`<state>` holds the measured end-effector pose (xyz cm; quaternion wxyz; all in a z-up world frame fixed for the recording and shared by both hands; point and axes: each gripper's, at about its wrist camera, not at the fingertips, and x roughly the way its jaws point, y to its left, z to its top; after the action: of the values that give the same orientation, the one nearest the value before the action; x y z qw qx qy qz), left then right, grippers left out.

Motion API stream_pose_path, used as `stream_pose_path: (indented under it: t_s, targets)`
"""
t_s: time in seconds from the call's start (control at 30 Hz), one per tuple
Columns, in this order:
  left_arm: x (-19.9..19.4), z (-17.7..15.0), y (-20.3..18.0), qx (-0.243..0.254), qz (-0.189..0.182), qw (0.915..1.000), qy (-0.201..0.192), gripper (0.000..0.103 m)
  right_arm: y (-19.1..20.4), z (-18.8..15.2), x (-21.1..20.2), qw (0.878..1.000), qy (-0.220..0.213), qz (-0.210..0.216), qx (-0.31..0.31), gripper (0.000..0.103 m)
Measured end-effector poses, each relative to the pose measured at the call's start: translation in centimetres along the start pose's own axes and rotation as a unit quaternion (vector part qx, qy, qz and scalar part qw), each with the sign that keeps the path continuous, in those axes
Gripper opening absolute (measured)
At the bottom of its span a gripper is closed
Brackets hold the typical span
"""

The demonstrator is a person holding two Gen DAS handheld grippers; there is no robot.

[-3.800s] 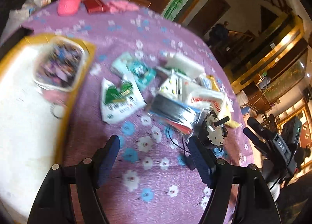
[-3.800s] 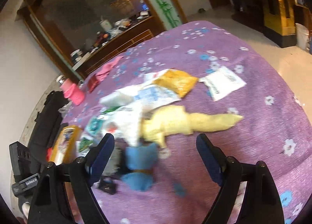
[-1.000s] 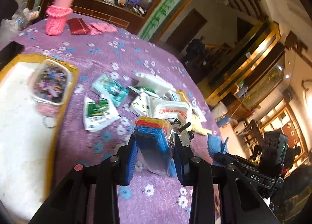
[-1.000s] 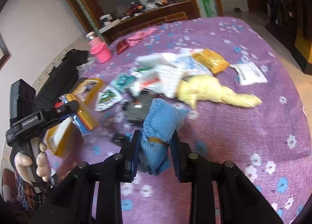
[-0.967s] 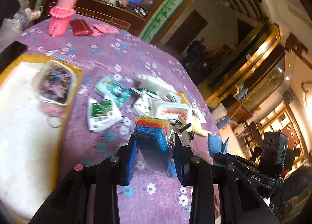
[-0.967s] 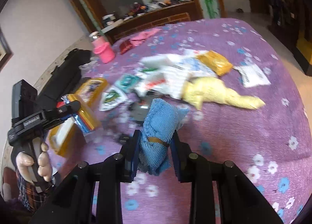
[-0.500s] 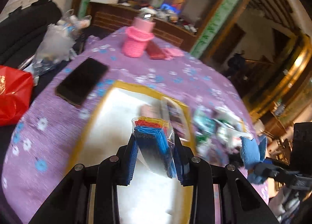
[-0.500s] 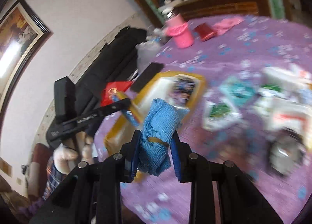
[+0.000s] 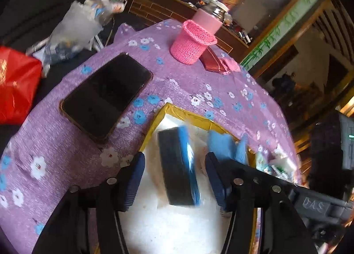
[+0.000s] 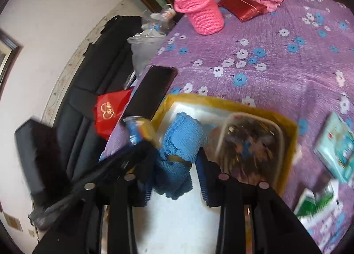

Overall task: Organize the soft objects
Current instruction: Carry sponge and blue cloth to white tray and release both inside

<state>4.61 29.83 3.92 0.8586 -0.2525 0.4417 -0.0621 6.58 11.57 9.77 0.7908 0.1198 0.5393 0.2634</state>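
A white tray with a yellow rim (image 9: 163, 110) lies on the purple flowered cloth. My left gripper (image 9: 174, 178) is open over it, and the pack of sponges (image 9: 177, 165) lies loose between its fingers on the tray. My right gripper (image 10: 177, 174) is open wider than the rolled blue towel (image 10: 181, 143), which sits between its fingers on the tray (image 10: 221, 101). The towel also shows in the left wrist view (image 9: 221, 145), beside the sponge pack.
A clear lidded box (image 10: 250, 143) of small items sits in the tray. A black phone (image 9: 106, 97), a pink knitted cup (image 9: 192, 43) and a red wallet (image 10: 241, 8) lie on the cloth. Snack packets (image 10: 336, 143) lie to the right. A red bag (image 9: 15, 85) sits off the table.
Both grippers moved over the tray and opened. The sponge pack has dropped out of the left gripper onto the tray. The right gripper's jaws have spread off the blue towel.
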Motion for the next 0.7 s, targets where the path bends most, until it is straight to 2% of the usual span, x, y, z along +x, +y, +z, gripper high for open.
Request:
stream_pose_path:
  t_s: [0.1,0.2,0.33,0.37,0.4,0.43,0.47,0.53,0.6,0.7]
  targets:
    - [-0.7,-0.3,0.6,-0.014,-0.024,0.9996,0.003,0.063,-0.7,0.9,1.0,1.0,-0.007,0.005,0.018,0.039]
    - [-2.4,-1.0,0.5,-0.012,-0.014,0.9998,-0.011,0.063,-0.1,1.0,0.3,1.0,-0.022,-0.02,-0.003,0.039]
    - [-6.6,-3.4,-0.1,-0.001,-0.021,0.9987,-0.047,0.064,2.2,-0.8,-4.9,0.992,-0.082,-0.067,-0.064,0.04]
    - [-7.3,-4.0,-0.3,0.0,-0.026,0.9983,-0.052,0.067,3.4,-1.6,-6.7,0.99,-0.09,-0.075,-0.08,0.046]
    - [-8.5,-5.0,-0.6,0.001,-0.033,0.9976,-0.06,0.068,4.8,-2.7,-8.6,0.988,-0.099,-0.072,-0.098,0.058]
    - [-9.2,-5.7,-0.9,0.001,-0.038,0.9972,-0.065,0.069,6.8,-4.1,-10.9,0.986,-0.105,-0.055,-0.12,0.067]
    - [-9.9,-6.6,-1.3,-0.001,-0.048,0.9965,-0.068,0.069,9.2,-5.7,-13.3,0.983,-0.106,-0.039,-0.146,0.08]
    - [-11.3,-8.7,-2.2,-0.003,-0.075,0.9944,-0.075,0.069,14.1,-9.0,-17.3,0.976,-0.098,-0.007,-0.193,0.083]
    - [-12.1,-10.1,-3.1,-0.004,-0.08,0.9935,-0.081,0.069,18.1,-11.8,-20.8,0.969,-0.086,0.047,-0.228,0.084]
    - [-12.3,-11.7,-4.5,-0.008,-0.08,0.994,-0.074,0.069,22.7,-14.7,-24.5,0.957,-0.082,0.085,-0.265,0.085]
